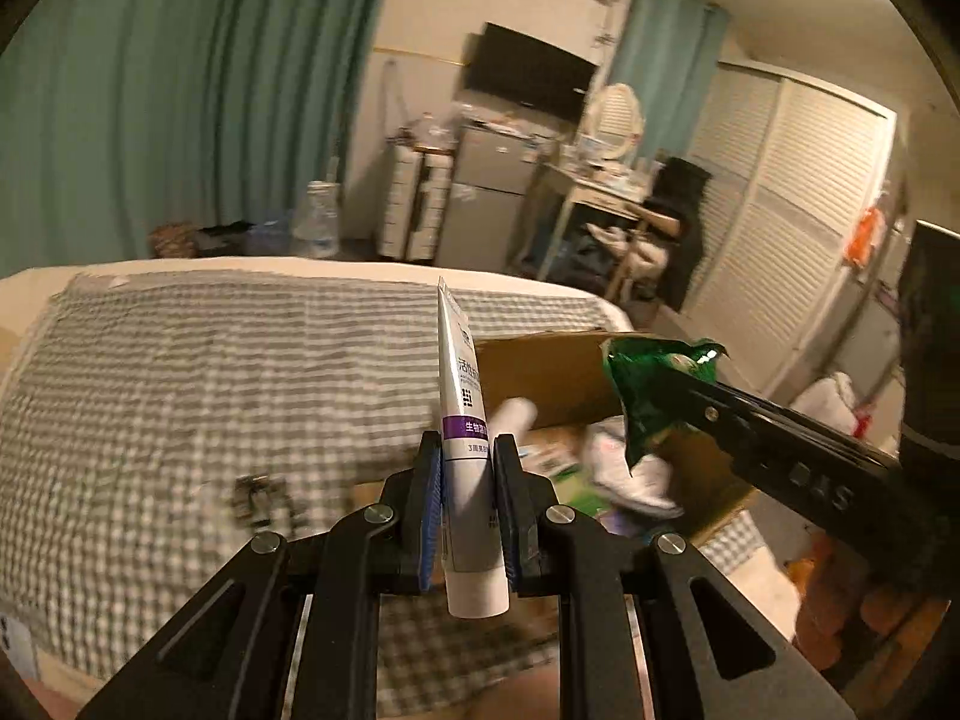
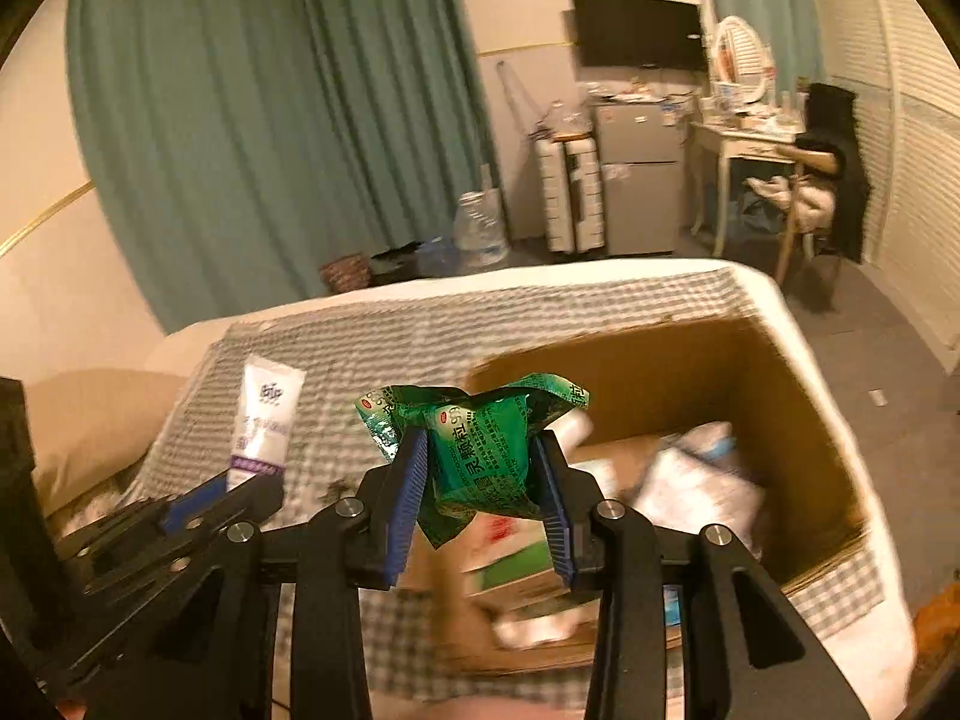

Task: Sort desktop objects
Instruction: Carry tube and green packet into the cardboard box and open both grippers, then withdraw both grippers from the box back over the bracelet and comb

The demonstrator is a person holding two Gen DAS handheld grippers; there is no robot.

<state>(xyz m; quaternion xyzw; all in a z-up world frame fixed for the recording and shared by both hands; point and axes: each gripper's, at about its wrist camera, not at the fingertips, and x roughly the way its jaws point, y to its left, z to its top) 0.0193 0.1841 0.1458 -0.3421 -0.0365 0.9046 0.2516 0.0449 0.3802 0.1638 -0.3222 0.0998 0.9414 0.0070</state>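
My left gripper (image 1: 467,462) is shut on a white tube with a purple band (image 1: 465,420), which stands upright between the blue pads above the checked cloth. In the right wrist view the same tube (image 2: 264,414) shows at the left, held up by the left gripper (image 2: 234,483). My right gripper (image 2: 480,468) is shut on a crumpled green sachet (image 2: 480,450) and hangs over the near edge of the open cardboard box (image 2: 798,420). From the left wrist, that green sachet (image 1: 654,396) and the right gripper (image 1: 672,414) reach in from the right, over the box (image 1: 540,372).
The box holds white packets (image 2: 696,480) and small cartons (image 2: 516,546). It stands on a grey-and-white checked cloth (image 1: 180,390) over a bed. A small dark item (image 1: 261,498) lies on the cloth. Beyond are green curtains, a water jug (image 2: 477,231), a small fridge (image 2: 639,180) and a dressing table.
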